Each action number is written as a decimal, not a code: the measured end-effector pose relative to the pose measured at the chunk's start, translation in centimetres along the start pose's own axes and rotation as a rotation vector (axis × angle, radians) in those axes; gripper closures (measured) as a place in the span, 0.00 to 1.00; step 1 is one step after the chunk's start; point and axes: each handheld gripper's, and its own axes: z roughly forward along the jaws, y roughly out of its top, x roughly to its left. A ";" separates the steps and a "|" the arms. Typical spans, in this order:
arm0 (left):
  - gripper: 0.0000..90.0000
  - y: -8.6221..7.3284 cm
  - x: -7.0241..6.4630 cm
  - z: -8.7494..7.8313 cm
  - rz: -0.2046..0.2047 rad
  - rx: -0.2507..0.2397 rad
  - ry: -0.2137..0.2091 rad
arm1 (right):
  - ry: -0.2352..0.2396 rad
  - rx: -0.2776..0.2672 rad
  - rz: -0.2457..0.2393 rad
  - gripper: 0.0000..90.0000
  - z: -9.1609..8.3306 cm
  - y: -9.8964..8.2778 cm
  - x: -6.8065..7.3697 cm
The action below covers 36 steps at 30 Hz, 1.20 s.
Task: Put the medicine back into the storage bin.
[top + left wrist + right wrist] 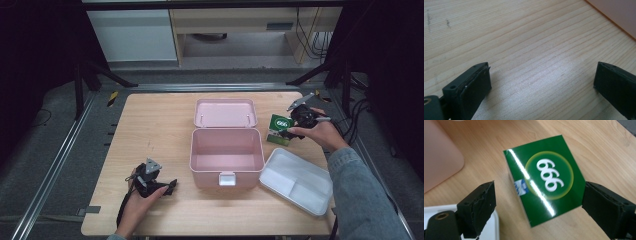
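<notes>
The worktop (160,125) is pale, matt wood with fine grain. The green box (544,178) has glossy card catching glare. The pink case (227,150) looks smooth plastic; the white tray (297,182) likewise, slightly translucent.

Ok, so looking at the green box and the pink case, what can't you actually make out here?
- Green box: right gripper view shows its top face; glare streaks the print, and the small blue label on its side is too small to read.
- Pink case: in the high view the near wall hides the front of its floor.
- White tray: cut off by the right gripper view's lower edge and a jaw.
- Right gripper: the hand covers much of it in the high view.
</notes>
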 end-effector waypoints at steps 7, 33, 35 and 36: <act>0.00 0.0 0.0 0.0 -0.001 -0.001 0.000 | 0.021 0.052 -0.041 0.15 1.2 1.7 -0.6; 0.00 -0.1 -0.1 -0.1 0.000 0.000 0.001 | 0.022 0.164 0.011 0.13 2.6 1.4 -0.6; 0.00 -0.1 -0.1 -0.1 -0.001 -0.001 0.001 | 0.027 0.168 0.015 0.13 2.5 1.3 -0.6; 0.00 -0.1 -0.1 -0.1 -0.001 -0.001 0.002 | 0.031 0.168 0.016 0.12 2.7 1.3 -0.7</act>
